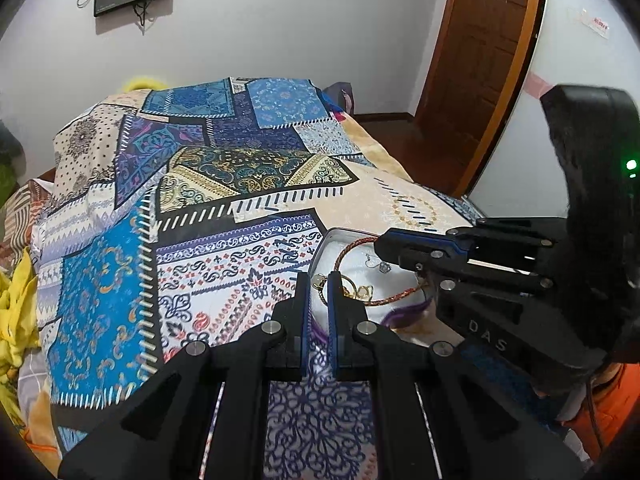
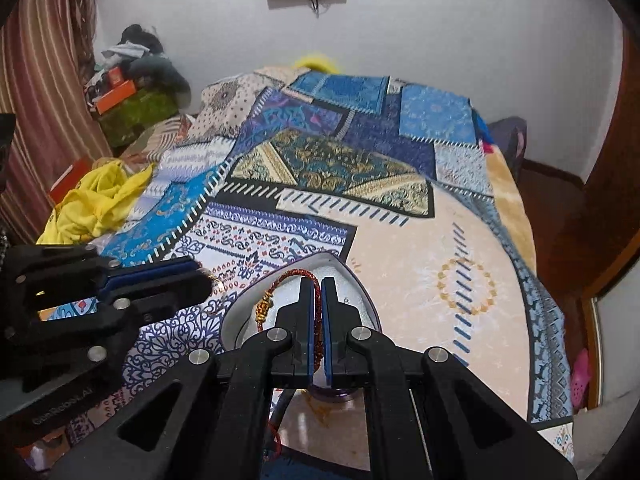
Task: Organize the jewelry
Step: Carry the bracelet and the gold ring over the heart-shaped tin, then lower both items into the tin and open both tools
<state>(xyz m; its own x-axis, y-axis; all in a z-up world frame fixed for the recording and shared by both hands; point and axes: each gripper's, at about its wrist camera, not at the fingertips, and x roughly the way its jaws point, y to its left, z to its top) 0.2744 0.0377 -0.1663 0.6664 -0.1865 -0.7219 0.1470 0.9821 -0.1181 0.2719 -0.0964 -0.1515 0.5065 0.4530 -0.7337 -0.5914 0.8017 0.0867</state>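
Observation:
A small white-lined jewelry box [image 1: 332, 240] lies on the patterned bedspread; its rim also shows in the right wrist view [image 2: 348, 268]. A red braided cord bracelet [image 1: 344, 252] loops over the box. My right gripper [image 2: 318, 284] is shut on the red bracelet [image 2: 318, 320], whose gold knot [image 2: 264, 306] hangs to the left. It shows in the left wrist view [image 1: 380, 244] reaching in from the right. My left gripper [image 1: 318, 280] is shut on a gold piece [image 1: 320, 282] over the box, with gold rings [image 1: 360, 292] beside it. A small silver earring [image 1: 380, 266] lies in the box.
The patterned quilt [image 1: 200, 220] covers the bed. A yellow cloth [image 2: 100, 200] lies at the left edge. A wooden door [image 1: 480, 60] stands at the right, and a cluttered green box [image 2: 136, 108] at the far left.

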